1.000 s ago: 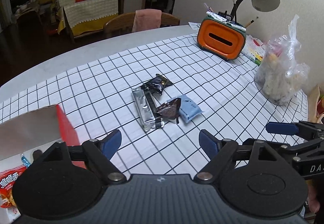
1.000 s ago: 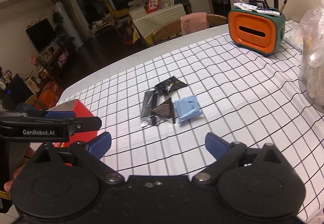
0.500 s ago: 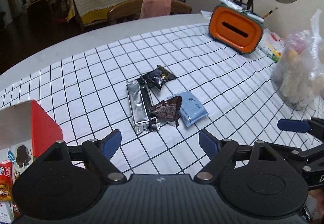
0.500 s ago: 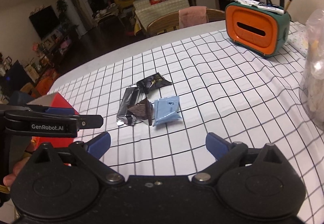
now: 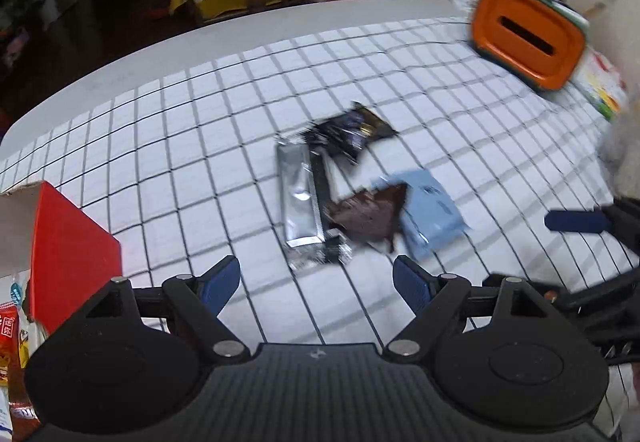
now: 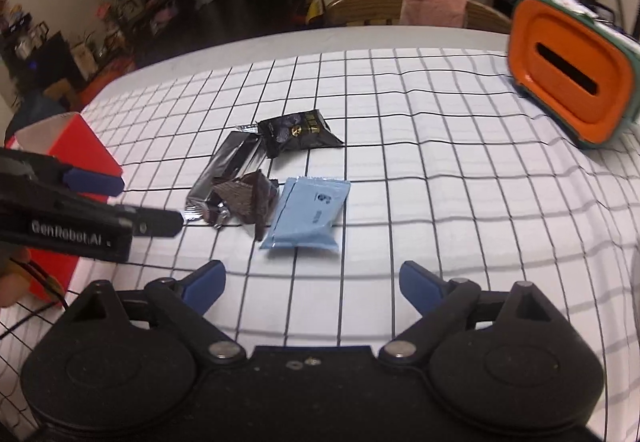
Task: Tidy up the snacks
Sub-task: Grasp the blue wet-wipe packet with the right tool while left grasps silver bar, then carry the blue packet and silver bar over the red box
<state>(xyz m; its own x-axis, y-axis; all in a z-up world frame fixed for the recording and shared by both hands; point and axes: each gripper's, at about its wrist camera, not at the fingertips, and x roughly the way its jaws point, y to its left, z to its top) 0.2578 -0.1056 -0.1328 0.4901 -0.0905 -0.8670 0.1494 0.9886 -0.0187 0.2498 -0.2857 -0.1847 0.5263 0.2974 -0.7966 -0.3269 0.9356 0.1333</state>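
L gripper (image 5: 316, 278) near edge of table, jaws wide apart, nothing betw pads. R gripper (image 6: 310, 284) same: jaws parted, have just been closing a bit, nothing betw them, hovering short of the snacks. Each gripper shows at the side of the other's view.

Red box (image 5: 74, 250) at near-left of checked cloth (image 5: 200, 146), open top, white inside; printed snack packs (image 5: 10, 338) show by its near side in L view, can't tell if in box or beside it.

Snack cluster mid-cloth, just ahead of both grippers:
- light blue packet (image 6: 308, 216) nearest on the right, flat, long axis running near-to-far
- brown wrapper (image 6: 250, 200) crumpled, touching blue packet's left edge, partly over the silver one
- silver bar wrapper (image 6: 222, 170) left of those, long axis near-to-far, far end slanting toward the black one
- black packet (image 6: 298, 132) farthest, at far end of silver bar, touching or overlapping it

Orange box w/ slot (image 6: 568, 72) at far-right of cloth, pens etc on top, blurred. Chair w/ pink cloth (image 6: 434, 6) beyond far table edge
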